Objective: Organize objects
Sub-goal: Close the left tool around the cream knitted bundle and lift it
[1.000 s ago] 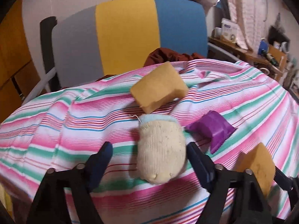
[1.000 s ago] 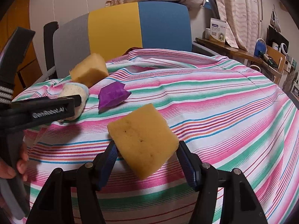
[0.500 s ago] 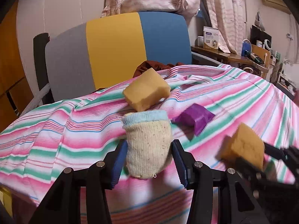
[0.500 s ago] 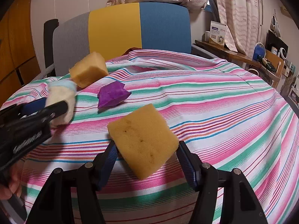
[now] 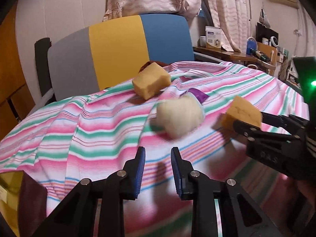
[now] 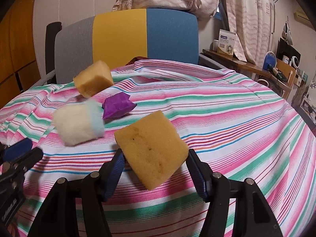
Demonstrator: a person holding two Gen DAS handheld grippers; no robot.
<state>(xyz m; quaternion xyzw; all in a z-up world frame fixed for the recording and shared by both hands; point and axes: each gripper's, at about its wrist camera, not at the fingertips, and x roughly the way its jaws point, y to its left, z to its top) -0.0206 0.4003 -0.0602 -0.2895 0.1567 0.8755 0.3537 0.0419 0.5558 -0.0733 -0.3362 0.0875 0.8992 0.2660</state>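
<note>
A: Notably, the left gripper [image 5: 158,169] grasps nothing; its jaws stand close together with a narrow gap between them, and the sock [image 5: 180,116] appears blurred beyond the fingertips, so I cannot tell whether it rests on the striped cloth [image 5: 79,118] or is loose above it.

B: And relative to that sock, where is everything else?

A: The purple packet [image 6: 118,108] sits just beside it toward the chair [image 6: 126,39]. The far sponge [image 6: 93,79] lies behind it, nearer the chair. The held sponge [image 6: 152,152] is on its other side, clenched between the jaws of the right gripper [image 6: 156,165].

B: What could go wrong from here?

A: In my judgement, three things. The sock is round and soft, so it may roll down the cloth's slope toward the near edge. The right gripper pinches its sponge tilted, by the corners; a squashy block held so may twist out. Both grippers work near each other around the sock and could collide.
</note>
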